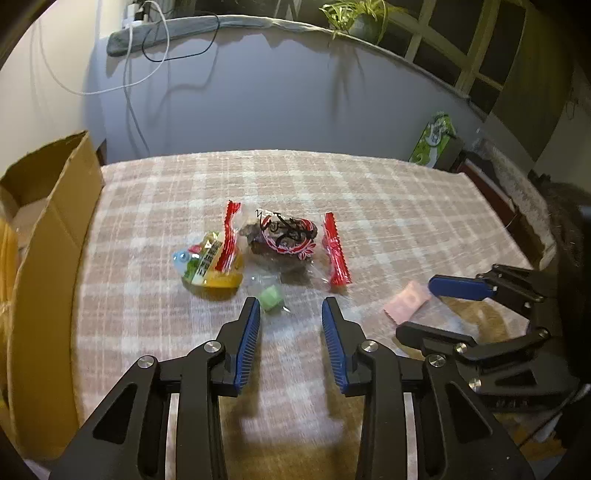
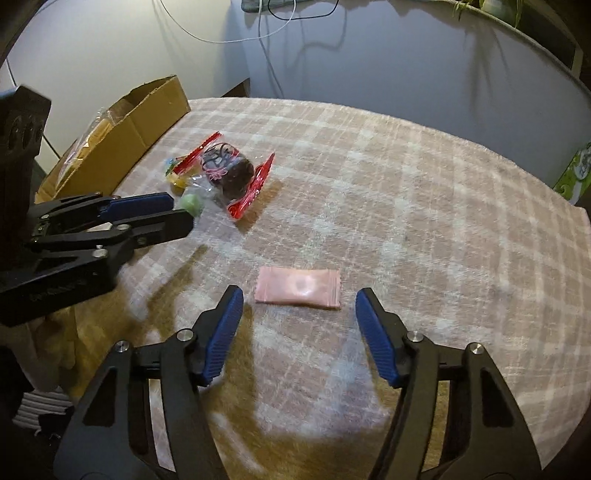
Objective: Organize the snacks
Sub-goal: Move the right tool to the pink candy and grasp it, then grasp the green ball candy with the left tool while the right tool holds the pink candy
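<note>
Pink-and-white checked cloth covers the table (image 1: 369, 192), which stands against a pale wall with loose cables hanging down it and a potted plant (image 1: 360, 18) on the ledge above. Seen from the left wrist, the left claw (image 1: 291, 310) hangs over the cloth with its blue pads apart and nothing between them; a small green wrapped candy (image 1: 271, 300) lies just ahead of its left fingertip, close to it but apart. Farther ahead of that claw sits a cluster of snacks: a yellow jelly cup (image 1: 212, 264) ahead to the left, and a clear packet of dark snack with red serrated ends (image 1: 291, 245) straight ahead, the two touching. An open cardboard box (image 1: 51, 229) stands off the left claw's left side at the table's edge, with a clear-wrapped packet inside it visible from the right wrist. The right claw (image 2: 299, 301) is also open, tilted down at the cloth, and a flat pink sachet (image 2: 298, 291) lies just ahead of its tips and about centred between them, with neither pad touching it. From the right wrist, the left claw appears off to the left, its tips near the green candy. A green printed carton (image 1: 436, 138) stands beyond the table's far right edge.
</note>
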The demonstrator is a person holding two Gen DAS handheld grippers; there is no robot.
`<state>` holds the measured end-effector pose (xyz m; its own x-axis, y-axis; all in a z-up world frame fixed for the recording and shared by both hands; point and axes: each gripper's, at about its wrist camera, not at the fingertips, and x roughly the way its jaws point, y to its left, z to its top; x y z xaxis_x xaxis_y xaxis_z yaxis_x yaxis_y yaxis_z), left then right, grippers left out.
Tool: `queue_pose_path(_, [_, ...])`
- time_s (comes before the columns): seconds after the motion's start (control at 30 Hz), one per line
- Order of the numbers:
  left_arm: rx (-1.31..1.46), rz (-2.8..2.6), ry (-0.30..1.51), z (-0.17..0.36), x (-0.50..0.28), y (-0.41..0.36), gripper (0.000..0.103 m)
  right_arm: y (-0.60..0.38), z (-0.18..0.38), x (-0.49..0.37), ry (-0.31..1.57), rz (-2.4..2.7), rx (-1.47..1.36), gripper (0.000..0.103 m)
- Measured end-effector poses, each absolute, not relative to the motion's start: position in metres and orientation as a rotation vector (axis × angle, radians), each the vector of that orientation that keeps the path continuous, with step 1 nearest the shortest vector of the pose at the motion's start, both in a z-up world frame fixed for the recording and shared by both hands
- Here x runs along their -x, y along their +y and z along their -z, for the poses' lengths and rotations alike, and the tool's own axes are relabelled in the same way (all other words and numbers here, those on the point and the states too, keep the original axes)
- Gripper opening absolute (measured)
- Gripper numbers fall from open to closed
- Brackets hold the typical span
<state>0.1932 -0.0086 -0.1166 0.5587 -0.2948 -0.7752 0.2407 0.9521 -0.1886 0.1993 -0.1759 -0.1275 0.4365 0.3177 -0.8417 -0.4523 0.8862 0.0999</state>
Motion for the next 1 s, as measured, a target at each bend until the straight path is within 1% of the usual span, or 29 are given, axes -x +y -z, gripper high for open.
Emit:
queue_pose_path(0.07, [0.041,0.31,0.928,0.119,-0.197,-0.011,0.031,-0.173,0.128,-0.199,1.003,-0.474,0.163,0.063])
queue_pose_path(0.13, [0.023,0.296,0.936,0.122,-0.2,-0.014,0.026,-0.168,0.129,-0.201,0.996,-0.467,0.177,0.059])
queue_pose_path(0.2, [0.017,0.289,0.942,0.125,-0.203,-0.015,0.024,-0.165,0.129,-0.199,0.987,-0.46,0.197,0.054])
queue_pose_path(0.3, [0.001,0.284,0.935,0.125,-0.203,-0.016,0.022,-0.158,0.13,-0.194,0.967,-0.457,0.251,0.05])
queue_pose_path(0.37, [-0.003,0.282,0.931,0.125,-0.202,-0.016,0.02,-0.157,0.129,-0.192,0.963,-0.466,0.264,0.041])
queue_pose_path(0.4, [0.0,0.281,0.93,0.125,-0.202,-0.015,0.019,-0.156,0.129,-0.191,0.964,-0.47,0.264,0.039])
queue_pose_path(0.6, [-0.002,0.282,0.926,0.125,-0.2,-0.015,0.017,-0.158,0.128,-0.19,0.962,-0.478,0.253,0.038])
queue_pose_path(1.0, [0.04,0.294,0.901,0.11,-0.183,-0.012,0.017,-0.173,0.111,-0.19,0.946,-0.471,0.187,0.038])
